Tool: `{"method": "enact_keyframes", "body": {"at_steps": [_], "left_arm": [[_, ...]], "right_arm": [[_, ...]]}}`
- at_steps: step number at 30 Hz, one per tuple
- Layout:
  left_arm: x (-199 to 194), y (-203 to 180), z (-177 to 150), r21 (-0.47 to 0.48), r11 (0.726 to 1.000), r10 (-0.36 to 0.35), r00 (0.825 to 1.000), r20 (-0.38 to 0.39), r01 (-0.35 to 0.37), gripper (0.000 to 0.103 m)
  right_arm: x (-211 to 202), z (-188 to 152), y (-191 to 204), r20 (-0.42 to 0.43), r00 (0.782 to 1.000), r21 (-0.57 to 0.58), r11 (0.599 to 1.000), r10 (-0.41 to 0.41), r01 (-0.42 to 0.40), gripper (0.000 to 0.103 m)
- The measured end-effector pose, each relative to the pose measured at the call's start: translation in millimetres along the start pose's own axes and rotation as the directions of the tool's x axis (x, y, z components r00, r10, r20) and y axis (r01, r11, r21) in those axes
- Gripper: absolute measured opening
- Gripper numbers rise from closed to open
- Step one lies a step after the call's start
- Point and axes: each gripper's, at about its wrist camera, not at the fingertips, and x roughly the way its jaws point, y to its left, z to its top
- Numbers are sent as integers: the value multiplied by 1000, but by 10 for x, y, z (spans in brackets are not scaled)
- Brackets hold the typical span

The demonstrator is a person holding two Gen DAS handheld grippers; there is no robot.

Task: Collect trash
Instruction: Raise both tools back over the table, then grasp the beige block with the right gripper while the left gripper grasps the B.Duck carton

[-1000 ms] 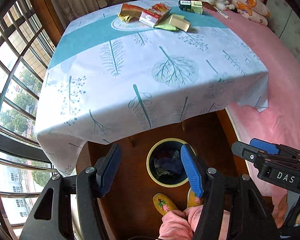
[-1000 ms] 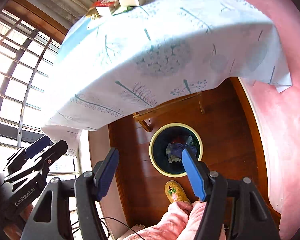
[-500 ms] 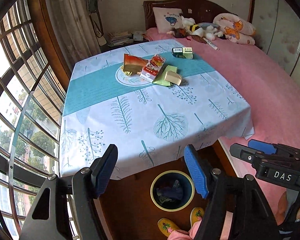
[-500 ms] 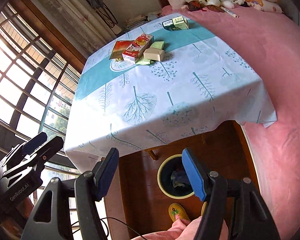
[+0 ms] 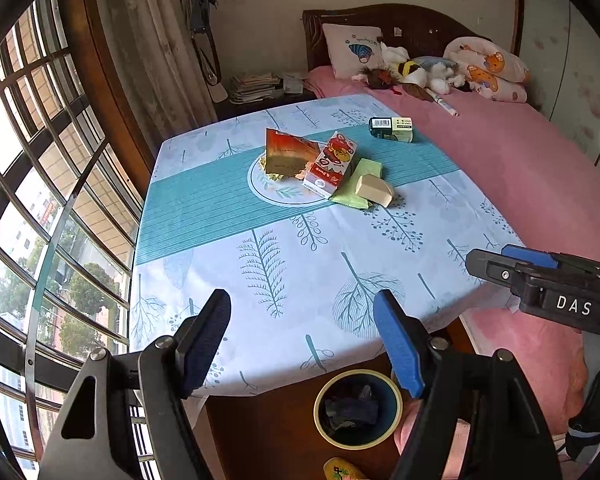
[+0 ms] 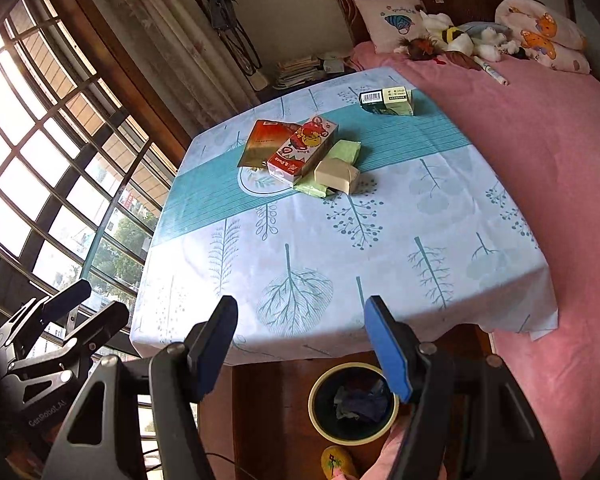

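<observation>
**Trash pickup partly finished**

Trash is sitting mid-table: orange wrapper, red carton, beige packet, green box. Your left gripper is opening, empty; right gripper is gaping, empty. Bin is already holding scraps.

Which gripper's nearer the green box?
Right. The right gripper hovers off the table's near edge on the bed side, the green box's side; the left gripper, jaws opening, nothing between them, hangs toward the window.

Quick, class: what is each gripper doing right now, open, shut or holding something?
Left gripper: jaws opening, nothing between them.
Right gripper: open, holding nothing.
</observation>
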Motion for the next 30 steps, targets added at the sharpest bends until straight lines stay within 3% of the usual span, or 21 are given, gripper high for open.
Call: {"method": "enact_keyframes", "body": {"at_steps": [7, 14, 23, 26, 27, 30], "left_arm": [[653, -69, 467, -70, 996, 48, 997, -65, -53, 72], [1329, -131, 862, -180, 977, 82, 978, -194, -117, 72], [1857, -41, 929, -306, 931, 103, 948, -300, -198, 72], [1938, -20, 927, -325, 921, 110, 942, -316, -216, 72], [1959, -14, 939, -327, 919, 113, 941, -319, -221, 72], [1997, -17, 996, -333, 916, 117, 942, -315, -226, 72]], "right_arm": [[663, 698, -237, -22, 999, -128, 991, 36, -39, 66], [1446, 1285, -377, -143, 985, -257, 957, 101, -135, 66], [2131, 1405, -216, -264, 952, -449, 855, 152, -261, 66], [2259, 1424, -253, -310, 937, -439, 849, 163, -293, 61], [2281, 1430, -272, -319, 933, -436, 849, 166, -300, 53], [2266, 1469, -321, -339, 920, -419, 844, 197, -335, 52]]}}
